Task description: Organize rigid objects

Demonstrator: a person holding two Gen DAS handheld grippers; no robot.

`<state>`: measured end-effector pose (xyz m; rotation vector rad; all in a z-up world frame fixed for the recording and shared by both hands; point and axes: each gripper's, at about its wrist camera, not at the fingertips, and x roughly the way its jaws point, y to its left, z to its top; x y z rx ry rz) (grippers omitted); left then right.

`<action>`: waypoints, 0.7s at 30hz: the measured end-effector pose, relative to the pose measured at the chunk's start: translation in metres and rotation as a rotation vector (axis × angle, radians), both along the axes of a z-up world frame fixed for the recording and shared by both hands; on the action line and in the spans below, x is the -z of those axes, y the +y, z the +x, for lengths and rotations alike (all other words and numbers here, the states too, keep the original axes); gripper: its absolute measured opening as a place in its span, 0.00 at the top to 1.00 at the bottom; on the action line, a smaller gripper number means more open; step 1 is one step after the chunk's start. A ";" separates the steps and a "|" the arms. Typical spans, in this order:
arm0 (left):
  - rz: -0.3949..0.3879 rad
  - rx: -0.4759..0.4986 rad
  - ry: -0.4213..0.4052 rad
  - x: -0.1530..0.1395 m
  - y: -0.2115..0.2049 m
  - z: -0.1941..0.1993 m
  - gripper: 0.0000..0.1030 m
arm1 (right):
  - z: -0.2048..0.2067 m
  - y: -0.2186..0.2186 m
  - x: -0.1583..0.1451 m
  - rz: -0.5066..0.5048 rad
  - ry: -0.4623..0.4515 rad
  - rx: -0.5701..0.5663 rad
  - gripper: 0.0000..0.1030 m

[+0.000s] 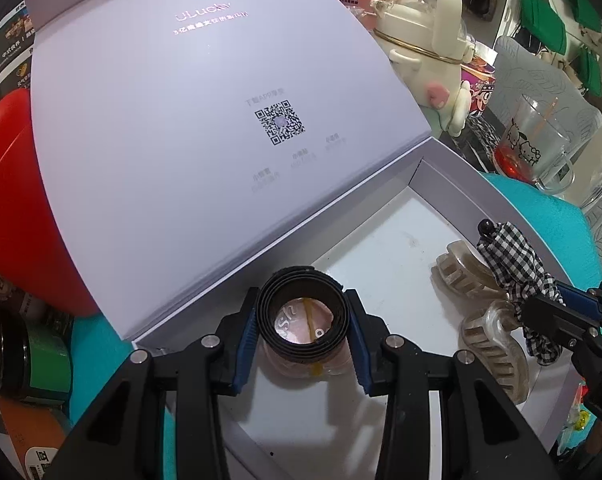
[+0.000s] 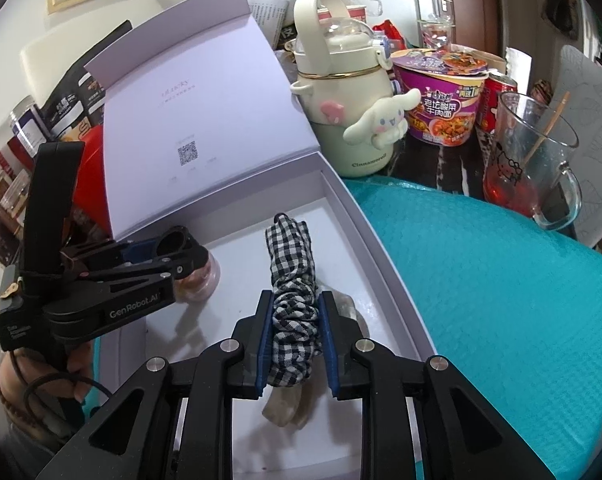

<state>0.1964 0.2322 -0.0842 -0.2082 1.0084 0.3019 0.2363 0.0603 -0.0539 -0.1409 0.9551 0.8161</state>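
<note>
Over the open white box [image 1: 457, 184], left tongs [image 1: 303, 320] clench a small jar [image 1: 305, 344] at six o'clock; right tongs [image 2: 295, 336] grasp a checked scrunchie [image 2: 293, 280] above hair clips [image 1: 489, 332].

Black grippers, blue-padded fingers [image 2: 264, 340], silver screws, white "GenRobot.AI" lettering, beaded bracelet [image 2: 6, 398].

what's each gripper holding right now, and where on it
Left gripper: black coiled band, pinched across its outer sides. Right gripper: checked scrunchie, gripped around its lower half.
</note>
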 end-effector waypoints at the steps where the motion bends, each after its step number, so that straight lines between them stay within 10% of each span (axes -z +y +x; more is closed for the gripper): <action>1: 0.003 0.003 0.009 0.001 -0.001 0.001 0.61 | 0.001 0.000 0.001 -0.001 0.003 0.005 0.78; 10: -0.046 -0.007 0.029 -0.002 -0.005 0.008 0.60 | 0.001 0.000 -0.003 -0.015 -0.008 0.023 0.70; 14: -0.034 -0.010 0.018 -0.010 -0.007 0.008 0.35 | -0.001 0.001 -0.004 -0.023 -0.019 0.018 0.70; 21: -0.027 -0.018 0.005 -0.019 -0.005 0.005 0.33 | -0.002 -0.002 -0.008 -0.018 -0.035 0.022 0.70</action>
